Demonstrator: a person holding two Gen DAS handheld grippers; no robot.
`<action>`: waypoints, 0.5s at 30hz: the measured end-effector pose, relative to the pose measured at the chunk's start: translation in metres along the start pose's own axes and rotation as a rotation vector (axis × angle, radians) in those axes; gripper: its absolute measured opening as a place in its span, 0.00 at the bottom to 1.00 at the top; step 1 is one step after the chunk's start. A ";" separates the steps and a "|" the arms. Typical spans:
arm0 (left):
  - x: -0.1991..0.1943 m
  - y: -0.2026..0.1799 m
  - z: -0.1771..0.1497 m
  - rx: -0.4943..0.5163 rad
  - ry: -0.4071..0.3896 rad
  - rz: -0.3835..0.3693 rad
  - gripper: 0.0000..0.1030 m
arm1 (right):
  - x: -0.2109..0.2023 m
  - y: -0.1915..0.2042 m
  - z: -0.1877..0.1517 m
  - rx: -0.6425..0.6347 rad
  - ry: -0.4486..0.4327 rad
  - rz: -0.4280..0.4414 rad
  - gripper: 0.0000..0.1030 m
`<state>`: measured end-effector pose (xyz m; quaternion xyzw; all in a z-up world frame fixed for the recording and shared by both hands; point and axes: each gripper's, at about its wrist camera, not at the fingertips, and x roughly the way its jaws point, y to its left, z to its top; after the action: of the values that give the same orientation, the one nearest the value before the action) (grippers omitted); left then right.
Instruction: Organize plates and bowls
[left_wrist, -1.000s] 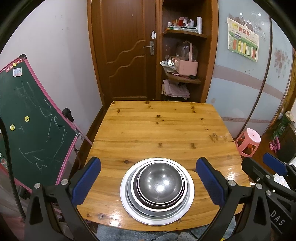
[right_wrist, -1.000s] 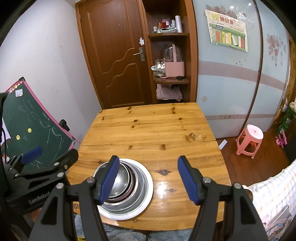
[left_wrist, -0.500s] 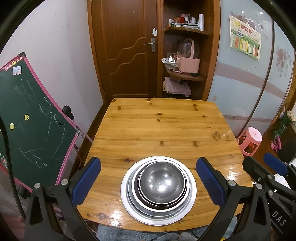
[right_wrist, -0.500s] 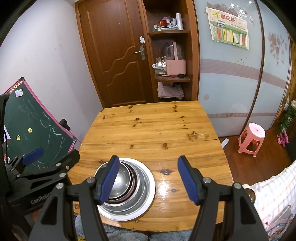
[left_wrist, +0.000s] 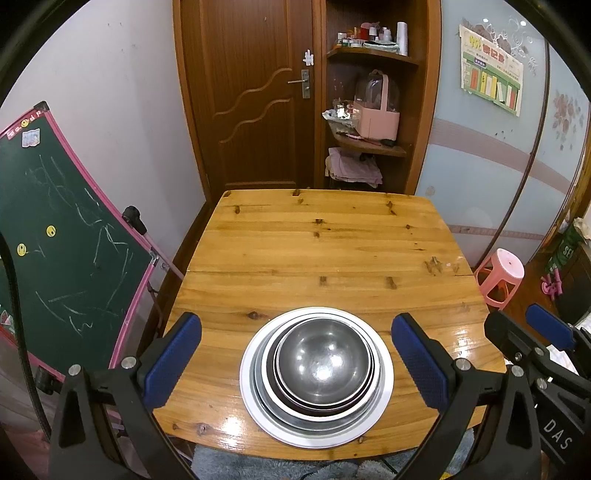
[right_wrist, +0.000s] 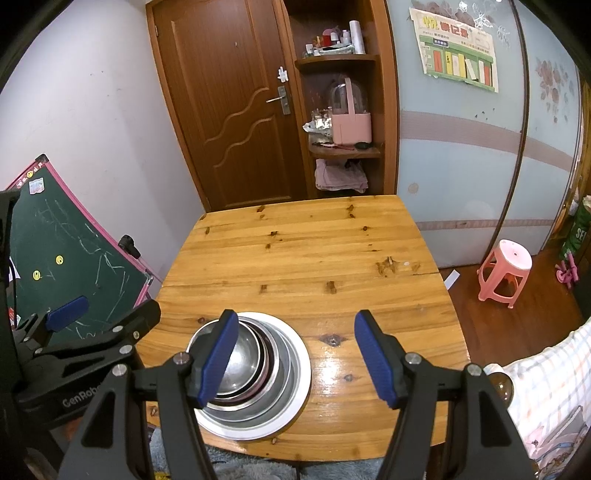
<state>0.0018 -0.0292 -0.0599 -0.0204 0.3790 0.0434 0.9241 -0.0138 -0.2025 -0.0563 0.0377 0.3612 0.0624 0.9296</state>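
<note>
Evidently little has changed over the last second: in both wrist views the desk (left_wrist: 332, 243) has slid slightly lower in the frame and more of the door and shelves is seen, which suggests both tools have been lifted or drawn back a little. The stack of steel bowls (left_wrist: 325, 363) nested on the white plate (left_wrist: 255, 402) is seen in the lower centre of the left view and the lower left of the right view, near the desk's front edge. The left gripper (left_wrist: 295, 363) is held wide apart and empty, framing the stack without contact. The right gripper (right_wrist: 293, 356) is likewise spread and empty, offset to the stack's right. The organizing is judged essentially complete, with nothing loose visible on the desk.
</note>
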 end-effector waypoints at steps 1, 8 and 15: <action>0.000 0.000 0.000 0.000 0.000 0.000 0.99 | 0.000 0.000 0.000 0.001 -0.001 0.000 0.64; 0.001 0.001 0.000 0.000 0.001 0.000 0.99 | 0.000 0.000 0.001 -0.001 -0.002 0.000 0.64; 0.001 0.001 0.001 0.000 0.000 -0.001 0.99 | 0.000 0.000 0.001 -0.001 -0.001 0.000 0.64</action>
<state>0.0026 -0.0282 -0.0598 -0.0204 0.3792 0.0427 0.9241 -0.0130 -0.2028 -0.0553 0.0372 0.3607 0.0628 0.9298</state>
